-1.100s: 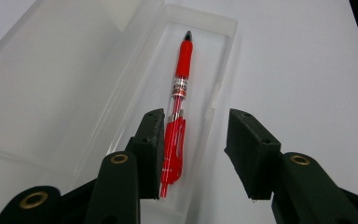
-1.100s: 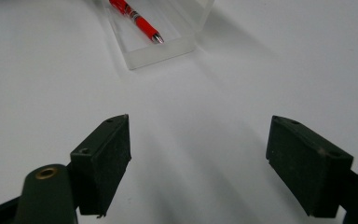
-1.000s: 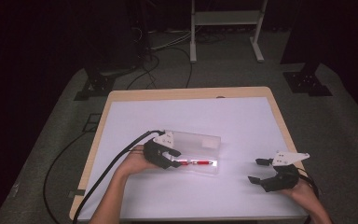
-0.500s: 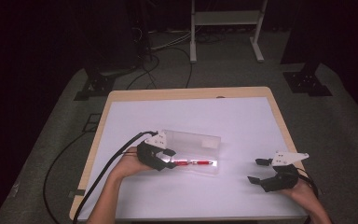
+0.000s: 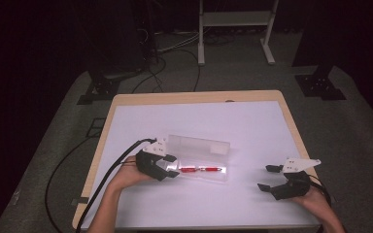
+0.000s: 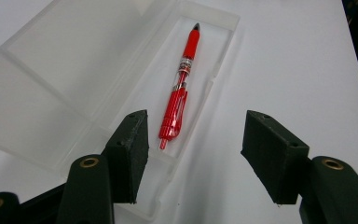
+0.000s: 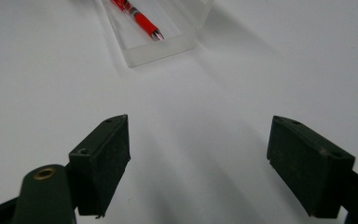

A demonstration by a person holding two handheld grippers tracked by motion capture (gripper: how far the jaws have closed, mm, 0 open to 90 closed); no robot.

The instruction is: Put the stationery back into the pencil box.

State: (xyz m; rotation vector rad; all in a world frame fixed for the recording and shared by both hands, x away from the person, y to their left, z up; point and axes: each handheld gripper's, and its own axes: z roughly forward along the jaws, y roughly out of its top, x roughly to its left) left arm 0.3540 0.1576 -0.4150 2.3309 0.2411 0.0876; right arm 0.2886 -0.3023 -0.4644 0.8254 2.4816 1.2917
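One red pen (image 6: 179,84) lies inside the open clear case (image 5: 201,158), lid folded back for access. Left gripper (image 5: 171,164), at the case's end, has just been spreading its jaws, nothing pinched. Right gripper (image 5: 267,178) waits spread, well apart from the case

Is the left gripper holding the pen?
No, the pen lies in the open case, clear of the left gripper and its open fingers.

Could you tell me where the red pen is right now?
The red pen lies inside the open clear case, just ahead of the left gripper.
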